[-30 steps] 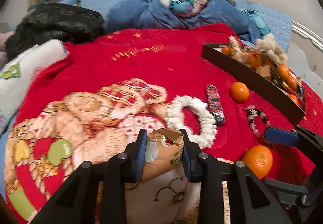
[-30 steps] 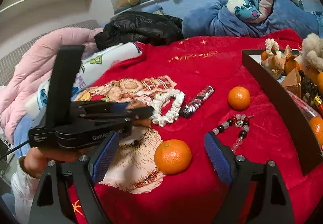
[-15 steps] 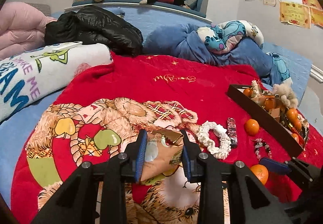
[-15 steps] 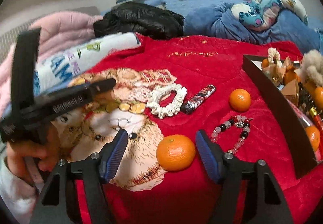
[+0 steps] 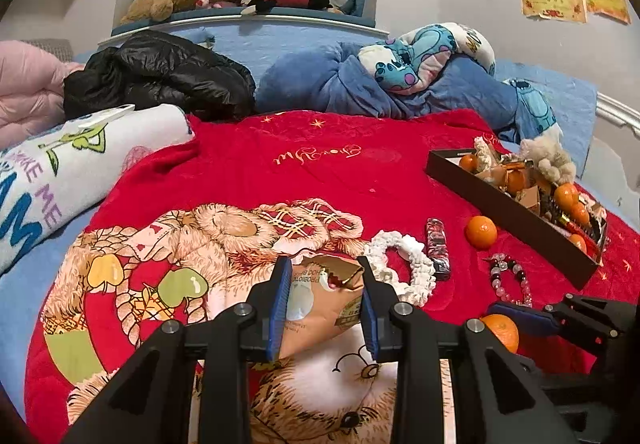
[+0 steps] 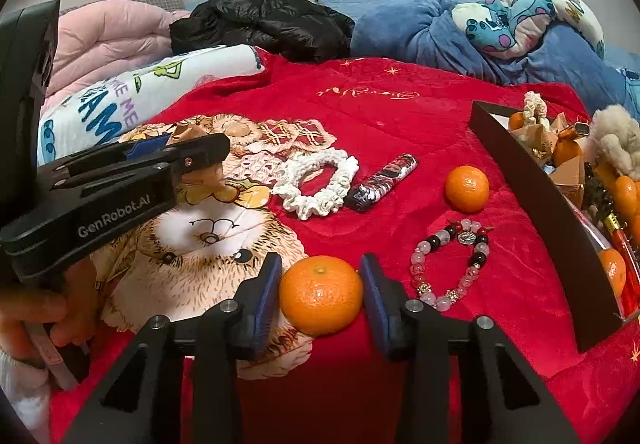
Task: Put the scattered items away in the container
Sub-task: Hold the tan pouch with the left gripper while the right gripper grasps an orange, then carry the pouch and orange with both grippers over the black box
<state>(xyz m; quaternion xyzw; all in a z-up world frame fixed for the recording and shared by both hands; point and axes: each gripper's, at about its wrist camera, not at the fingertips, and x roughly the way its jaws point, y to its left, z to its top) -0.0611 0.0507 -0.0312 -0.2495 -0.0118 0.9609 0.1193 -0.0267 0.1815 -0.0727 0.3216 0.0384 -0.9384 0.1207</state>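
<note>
My left gripper (image 5: pixel 325 294) is shut on a torn brown snack packet (image 5: pixel 320 308) and holds it above the red blanket. My right gripper (image 6: pixel 320 292) is shut on an orange tangerine (image 6: pixel 321 295) at the blanket's near side; both pads touch it. In the left wrist view that tangerine (image 5: pixel 500 330) shows beside the right gripper's finger. A second tangerine (image 6: pixel 467 189), a white scrunchie (image 6: pixel 318 182), a patterned lighter (image 6: pixel 382 182) and a bead bracelet (image 6: pixel 450 260) lie on the blanket. The dark box (image 6: pixel 532 184) at the right holds several tangerines and wrappers.
The red bear-print blanket (image 5: pixel 280 172) covers the bed. A white printed blanket (image 5: pixel 60 180), a black jacket (image 5: pixel 160 72) and blue bedding with a plush (image 5: pixel 420 56) lie at the far side. A hand holds the left gripper's body (image 6: pixel 100 200) at the left.
My left gripper has lifted the snack packet up off the blanket. My right gripper has closed its jaws in on the near tangerine until the pads touch it.
</note>
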